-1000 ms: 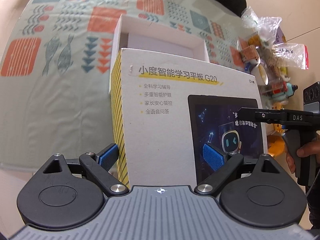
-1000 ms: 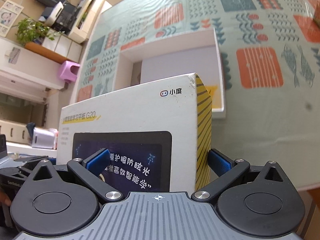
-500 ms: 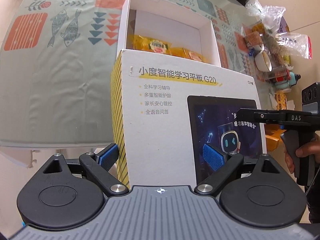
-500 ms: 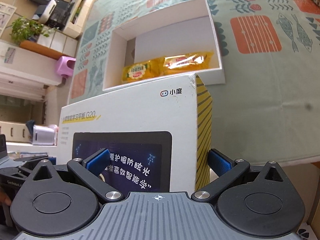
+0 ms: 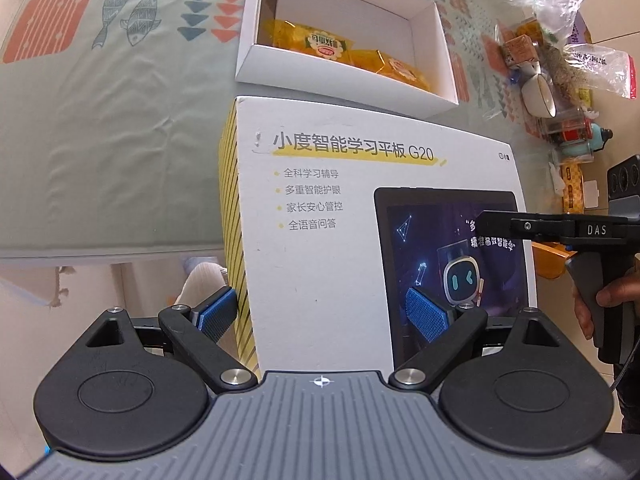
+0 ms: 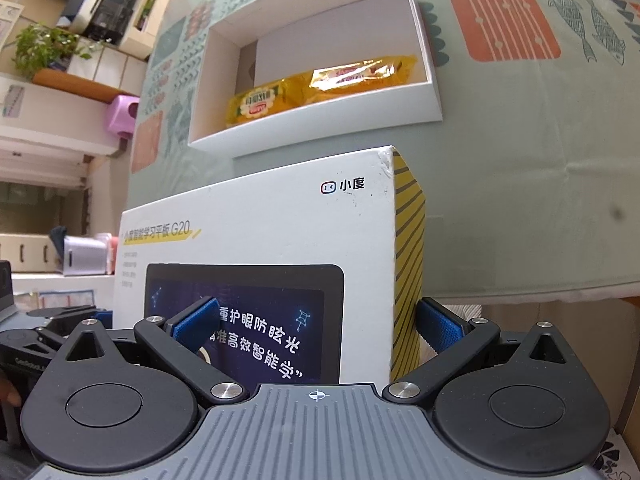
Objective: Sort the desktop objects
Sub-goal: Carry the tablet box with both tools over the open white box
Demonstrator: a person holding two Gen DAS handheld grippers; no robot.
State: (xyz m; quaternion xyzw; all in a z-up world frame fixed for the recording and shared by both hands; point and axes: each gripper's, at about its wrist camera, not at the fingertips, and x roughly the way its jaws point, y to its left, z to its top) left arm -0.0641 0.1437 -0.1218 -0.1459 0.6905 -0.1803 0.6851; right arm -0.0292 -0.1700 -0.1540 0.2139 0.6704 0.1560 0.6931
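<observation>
Gripping the box lid (image 5: 340, 240) at opposite striped ends, left gripper (image 5: 326, 314) and right gripper (image 6: 318, 326) hold it off the tabletop's (image 5: 100, 160) near edge; beyond, the open box (image 6: 316, 132) holds yellow snack packets (image 6: 320, 88) (only the left view shows clutter (image 5: 560, 60)).

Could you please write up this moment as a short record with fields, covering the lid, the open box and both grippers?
held item: white printed box lid, gripped at both ends
left gripper: shut on the lid's striped left edge
right gripper: shut on the lid's striped right edge
lid position: lifted, near the table edge, not over the box
open white box: on the patterned tablecloth, uncovered
box contents: two yellow snack packets along the near wall
clutter: plastic bags at the table's right side
</observation>
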